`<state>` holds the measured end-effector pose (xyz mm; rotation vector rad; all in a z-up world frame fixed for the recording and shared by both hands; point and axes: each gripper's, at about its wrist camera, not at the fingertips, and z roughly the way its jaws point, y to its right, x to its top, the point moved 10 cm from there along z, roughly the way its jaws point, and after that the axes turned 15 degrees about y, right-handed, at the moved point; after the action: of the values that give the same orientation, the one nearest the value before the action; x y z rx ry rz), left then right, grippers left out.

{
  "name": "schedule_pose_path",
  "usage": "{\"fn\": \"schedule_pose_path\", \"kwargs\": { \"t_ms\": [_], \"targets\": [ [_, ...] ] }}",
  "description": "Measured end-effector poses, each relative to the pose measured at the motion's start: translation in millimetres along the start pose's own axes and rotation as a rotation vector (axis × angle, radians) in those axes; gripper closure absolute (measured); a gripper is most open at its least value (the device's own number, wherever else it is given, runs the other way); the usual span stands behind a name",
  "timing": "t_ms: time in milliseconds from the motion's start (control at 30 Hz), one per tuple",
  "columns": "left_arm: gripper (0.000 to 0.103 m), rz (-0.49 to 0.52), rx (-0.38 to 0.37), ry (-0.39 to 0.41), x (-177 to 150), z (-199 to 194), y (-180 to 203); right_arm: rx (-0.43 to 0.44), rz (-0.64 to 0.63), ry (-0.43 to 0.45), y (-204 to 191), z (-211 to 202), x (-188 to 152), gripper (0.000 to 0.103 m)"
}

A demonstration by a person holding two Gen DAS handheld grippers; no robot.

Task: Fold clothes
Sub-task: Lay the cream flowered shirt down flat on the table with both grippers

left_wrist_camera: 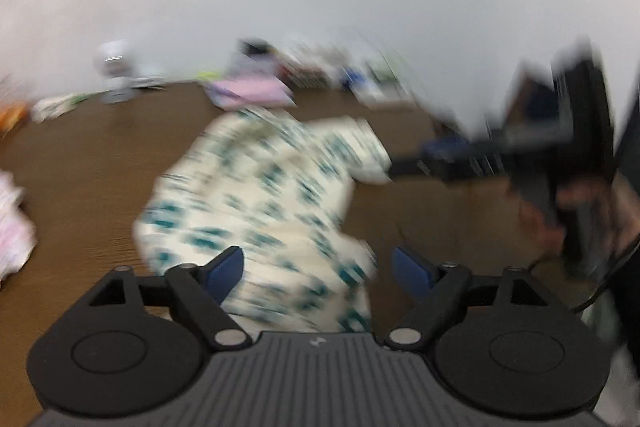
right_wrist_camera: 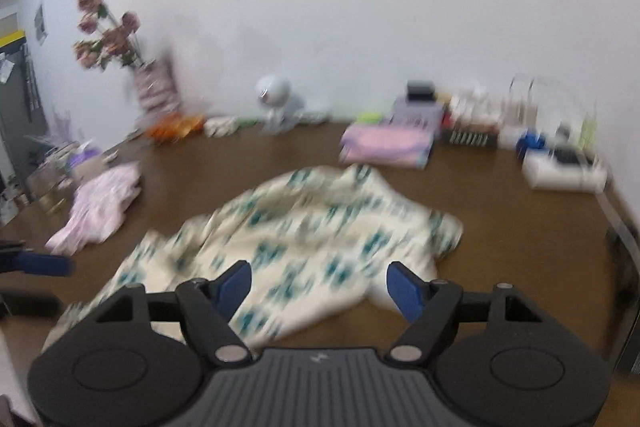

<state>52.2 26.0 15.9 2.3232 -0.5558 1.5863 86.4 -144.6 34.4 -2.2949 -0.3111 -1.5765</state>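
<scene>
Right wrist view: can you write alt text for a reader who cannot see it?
A cream garment with teal print lies crumpled and unfolded on a brown table, just ahead of the open right tool, which holds nothing. A pink garment lies to the left and a folded pink stack sits behind; the picture is motion-blurred.

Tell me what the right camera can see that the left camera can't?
Only the right view shows the flowers in their vase, the white box at the table's far right, and the left gripper's blue fingertip at the edge.

Only the left view shows the right gripper, reaching in by the cloth's edge, with a hand behind it.

Both show the patterned cloth crumpled on the brown table, the pink folded stack, the pink garment, and open jaws on each camera's own gripper.
</scene>
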Motion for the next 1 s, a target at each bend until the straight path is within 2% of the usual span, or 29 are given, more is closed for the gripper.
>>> {"fn": "schedule_pose_path", "kwargs": {
  "t_ms": [133, 167, 200, 233, 267, 300, 400, 467, 533, 600, 733, 800, 867, 933, 967, 1000],
  "targets": [
    [0.015, 0.332, 0.002, -0.108, -25.2, 35.9, 60.6, -0.090, 0.053, 0.011, 5.9, -22.3, -16.7, 0.029],
    [0.016, 0.357, 0.027, -0.123, -28.7, 44.5, 59.9, -0.102, 0.069, 0.014, 9.0, -28.9, -18.5, 0.029],
    [0.023, 0.378, 0.056, -0.137, -32.0, 53.0, 57.8, -0.111, 0.079, 0.012, 12.5, -34.4, -20.2, 0.029],
    [0.033, 0.363, 0.057, -0.153, -33.7, 60.2, 53.1, -0.120, 0.078, 0.009, 17.1, -38.0, -22.4, 0.029],
    [0.085, 0.280, 0.061, -0.126, -26.3, 57.1, 39.9, -0.132, 0.069, 0.009, 21.2, -42.7, -25.1, 0.029],
    [0.100, 0.191, 0.064, -0.095, -17.7, 53.0, 25.7, -0.146, 0.058, 0.009, 24.2, -47.9, -27.5, 0.029],
    [0.101, -0.077, 0.074, -0.001, 9.5, 40.2, -18.0, -0.185, 0.028, 0.013, 29.9, -61.6, -32.8, 0.029],
    [0.101, -0.347, 0.150, 0.127, 29.4, -0.7, -79.8, -0.170, 0.032, 0.006, 28.6, -64.9, -33.9, 0.029],
    [0.101, -0.532, 0.260, 0.213, 18.3, -41.6, -135.5, -0.127, 0.028, -0.001, 16.3, -61.1, -37.1, 0.029],
    [0.101, -0.713, 0.372, 0.296, 4.1, -83.8, -191.6, -0.042, 0.016, -0.013, -9.5, -50.9, -41.9, 0.029],
    [0.101, -0.740, 0.514, 0.284, -25.7, -115.1, -204.9, 0.162, -0.017, -0.046, -75.5, -22.0, -52.9, 0.029],
    [0.099, -0.749, 0.585, 0.276, -40.7, -130.9, -210.1, 0.231, -0.040, -0.051, -107.3, -4.4, -55.5, 0.029],
    [0.098, -0.758, 0.655, 0.267, -55.7, -147.0, -215.2, 0.244, -0.097, -0.039, -127.7, 14.0, -52.1, 0.032],
    [0.091, -0.766, 0.726, 0.258, -70.8, -163.4, -219.9, 0.197, -0.171, -0.011, -130.8, 29.6, -42.7, 0.032],
    [0.077, -0.770, 0.761, 0.254, -78.3, -171.8, -222.1, 0.176, -0.191, -0.001, -128.4, 37.4, -35.7, 0.032],
    [0.051, -0.722, 0.703, 0.227, -73.0, -162.3, -204.7, 0.163, -0.196, -0.003, -124.5, 44.9, -30.7, 0.032]
  ]
}}
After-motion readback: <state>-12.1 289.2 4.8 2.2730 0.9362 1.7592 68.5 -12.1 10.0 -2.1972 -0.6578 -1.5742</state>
